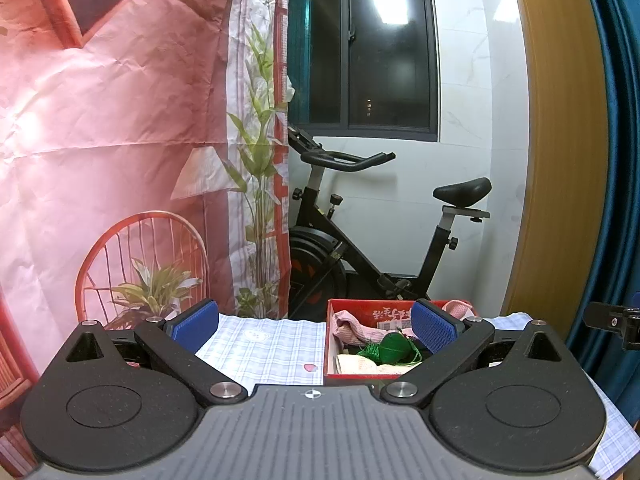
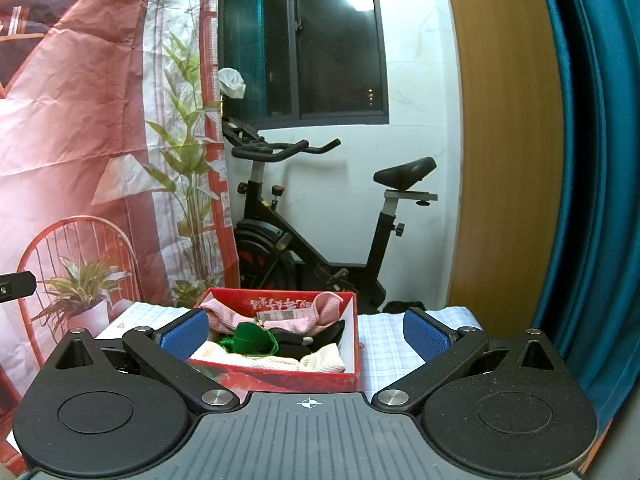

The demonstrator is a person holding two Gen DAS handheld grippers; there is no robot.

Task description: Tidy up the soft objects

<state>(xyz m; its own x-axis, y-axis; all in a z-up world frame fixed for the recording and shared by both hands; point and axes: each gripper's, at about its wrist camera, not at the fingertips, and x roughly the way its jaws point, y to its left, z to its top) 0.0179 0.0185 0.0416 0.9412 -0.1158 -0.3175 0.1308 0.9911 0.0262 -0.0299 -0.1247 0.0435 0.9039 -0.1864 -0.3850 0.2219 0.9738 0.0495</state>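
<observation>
A red cardboard box (image 2: 288, 376) stands on a checked tablecloth (image 1: 268, 348) and holds soft things: a pink cloth (image 2: 224, 318), a green pouch with string (image 2: 248, 340), a black item (image 2: 304, 344) and a cream cloth (image 2: 320, 362). The box also shows in the left wrist view (image 1: 330, 344) with the green pouch (image 1: 394, 348) in it. My left gripper (image 1: 314, 326) is open and empty, just in front of the box's left side. My right gripper (image 2: 306, 334) is open and empty, its fingers astride the box's near edge.
A black exercise bike (image 1: 360, 240) stands behind the table under a dark window. A printed pink backdrop (image 1: 120, 140) hangs at the left. A wooden panel (image 2: 504, 140) and a blue curtain (image 2: 592, 160) are at the right. The table's right edge (image 2: 460, 312) is near.
</observation>
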